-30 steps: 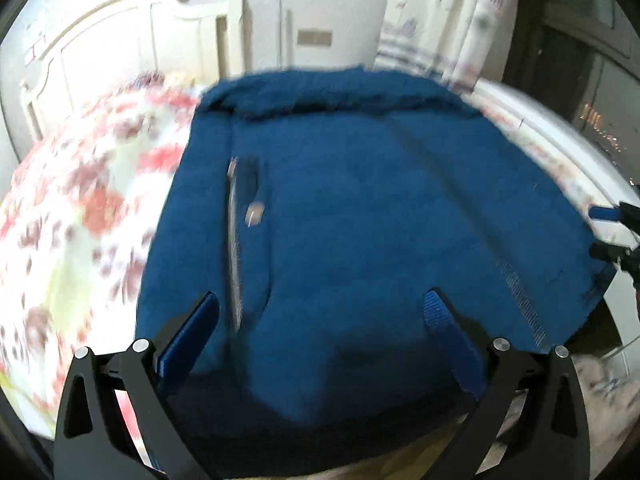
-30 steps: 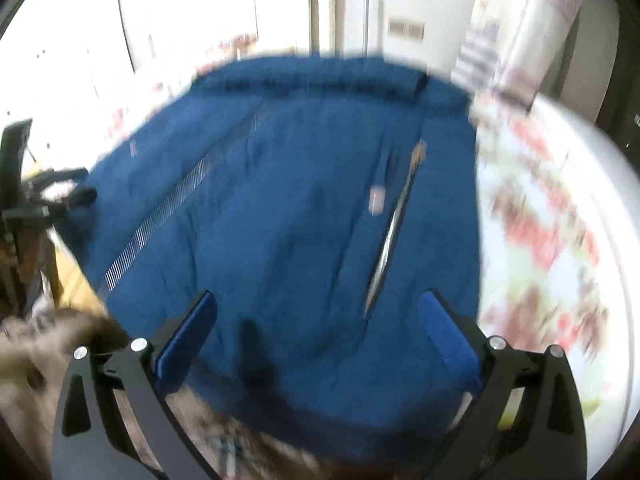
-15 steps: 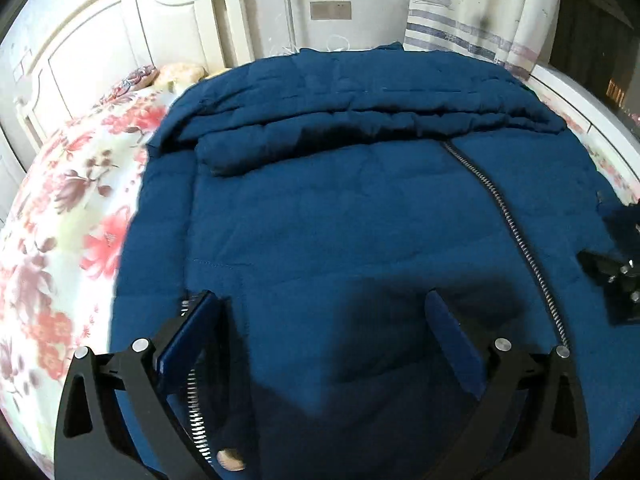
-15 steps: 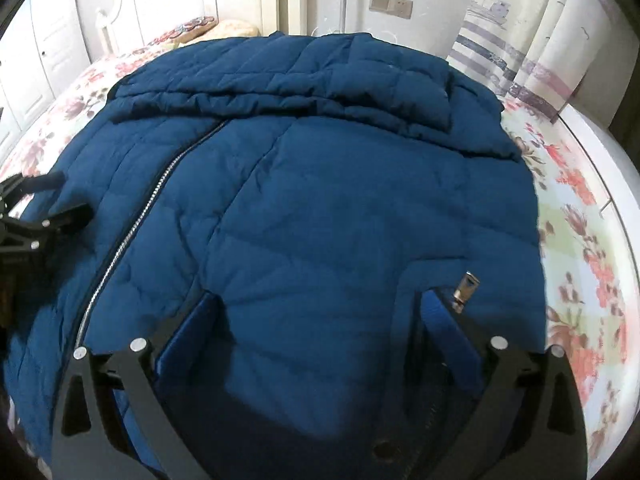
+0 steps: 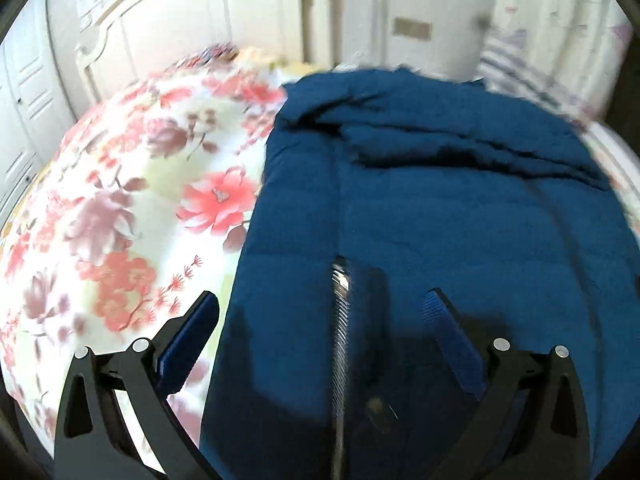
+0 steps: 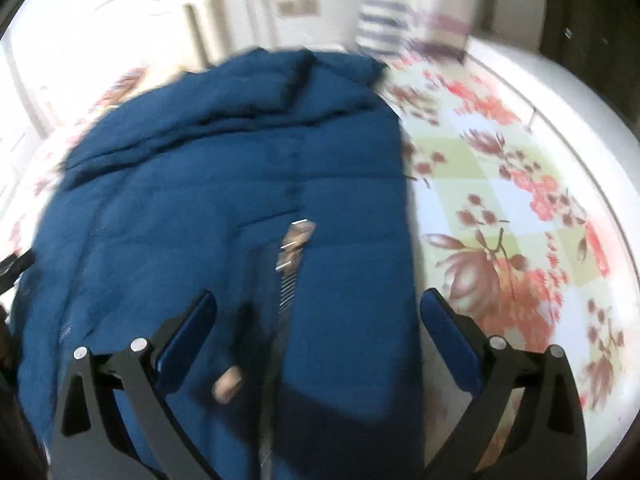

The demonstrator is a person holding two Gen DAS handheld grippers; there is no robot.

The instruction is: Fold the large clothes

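Observation:
A large dark blue padded jacket [image 5: 460, 216] lies spread flat on a floral bed sheet [image 5: 120, 208], with its hood or collar bunched at the far end. My left gripper [image 5: 320, 308] is open and empty above the jacket's left edge, with a pocket zipper [image 5: 340, 320] between its fingers. In the right wrist view the jacket [image 6: 200, 208] fills the left and centre. My right gripper [image 6: 318, 308] is open and empty above the jacket's right edge, near a pocket zipper with a metal pull [image 6: 296, 248].
The floral sheet [image 6: 520, 220] shows bare on both sides of the jacket. A white headboard [image 5: 168, 28] and a wall stand behind the bed. A striped curtain [image 6: 388, 24] hangs at the far right. Both views are motion-blurred.
Both grippers have swung outward, the left one to the jacket's left edge and the right one to its right edge. Both stay open and empty. The jacket lies as before.

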